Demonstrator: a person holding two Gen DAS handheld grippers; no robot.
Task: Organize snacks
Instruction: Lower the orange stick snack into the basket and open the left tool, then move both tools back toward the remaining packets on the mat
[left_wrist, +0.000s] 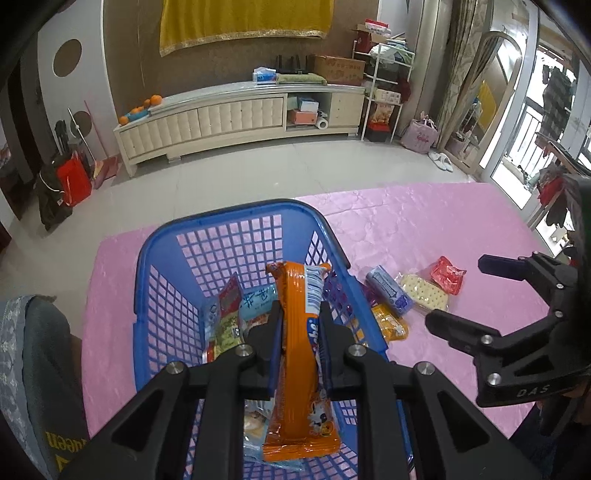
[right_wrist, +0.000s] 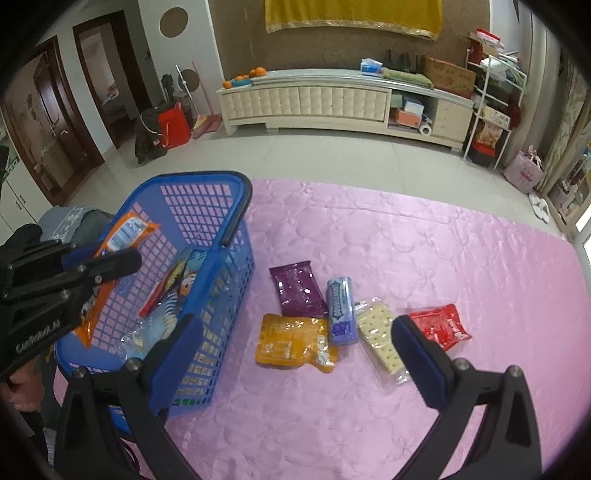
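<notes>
Two jobs now: left gripper (left_wrist: 299, 332), clamped on the orange packet (left_wrist: 299, 325), should lower into the blue basket (left_wrist: 236, 214) before releasing — right gripper (right_wrist: 295, 354) waits, jaws wide apart.

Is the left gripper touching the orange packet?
Touching. The left wrist view shows the left gripper closed on the orange packet from both sides, holding it over the blue basket.

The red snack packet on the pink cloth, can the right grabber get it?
Probably yes. The right gripper is open and empty, and the red packet lies flat just past its right finger, with nothing on top or in between.
</notes>
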